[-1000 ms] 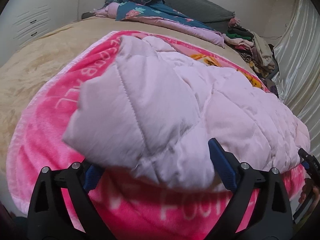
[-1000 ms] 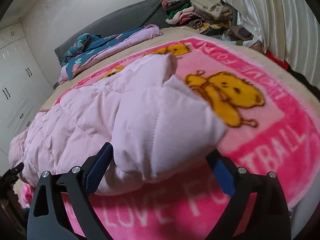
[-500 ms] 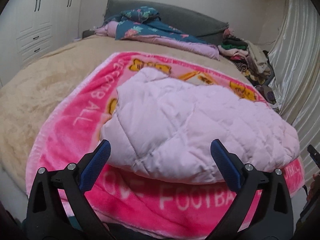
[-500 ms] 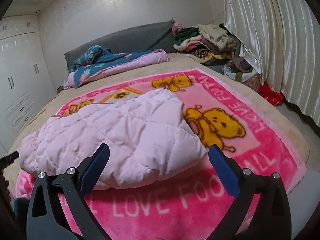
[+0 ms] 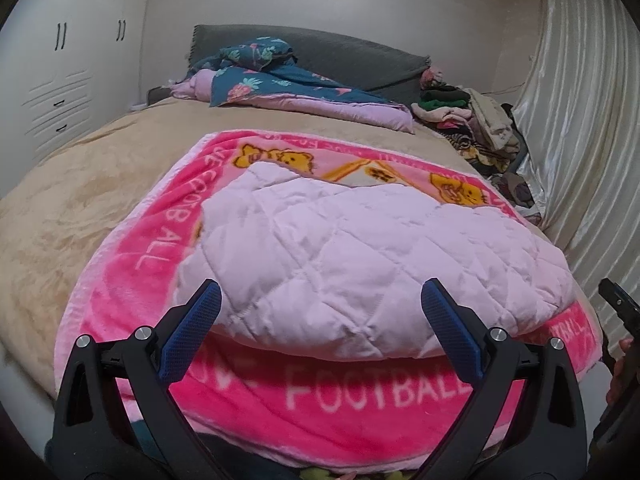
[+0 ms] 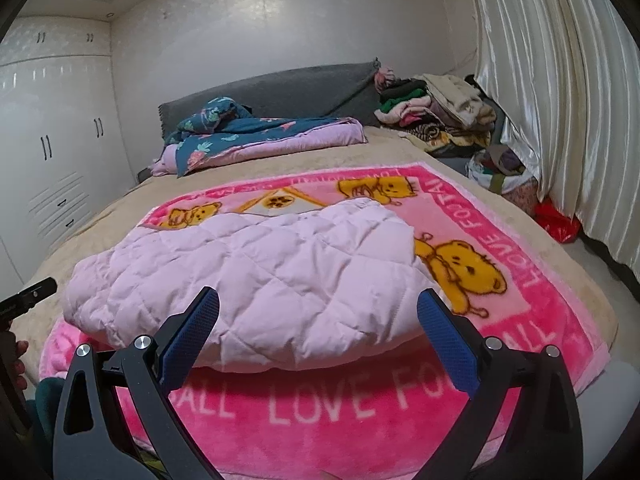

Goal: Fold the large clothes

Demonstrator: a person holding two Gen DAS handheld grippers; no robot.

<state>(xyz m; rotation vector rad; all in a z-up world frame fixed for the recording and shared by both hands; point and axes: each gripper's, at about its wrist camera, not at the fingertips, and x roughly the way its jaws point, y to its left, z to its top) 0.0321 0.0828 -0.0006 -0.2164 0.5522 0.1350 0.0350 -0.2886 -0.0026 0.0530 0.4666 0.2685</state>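
Note:
A pale pink quilted garment (image 5: pixel 360 256) lies folded in a thick bundle on a bright pink bear-print blanket (image 5: pixel 360 396) spread over the bed; it also shows in the right wrist view (image 6: pixel 256 276) on the same blanket (image 6: pixel 320 400). My left gripper (image 5: pixel 320 300) is open and empty, held back from the bundle's near edge. My right gripper (image 6: pixel 318 300) is open and empty, also back from the near edge. Each gripper's tip shows at the edge of the other's view.
The beige bed cover (image 5: pixel 80 200) extends left. A blue floral and lilac quilt (image 5: pixel 288 88) lies by the grey headboard (image 6: pixel 272 88). A pile of clothes (image 6: pixel 436 108) sits at the far right by white curtains (image 6: pixel 560 100). White wardrobes (image 6: pixel 52 140) stand left.
Both grippers let go of the pink garment and pulled back toward the foot of the bed. The garment dropped and now lies flat on the blanket.

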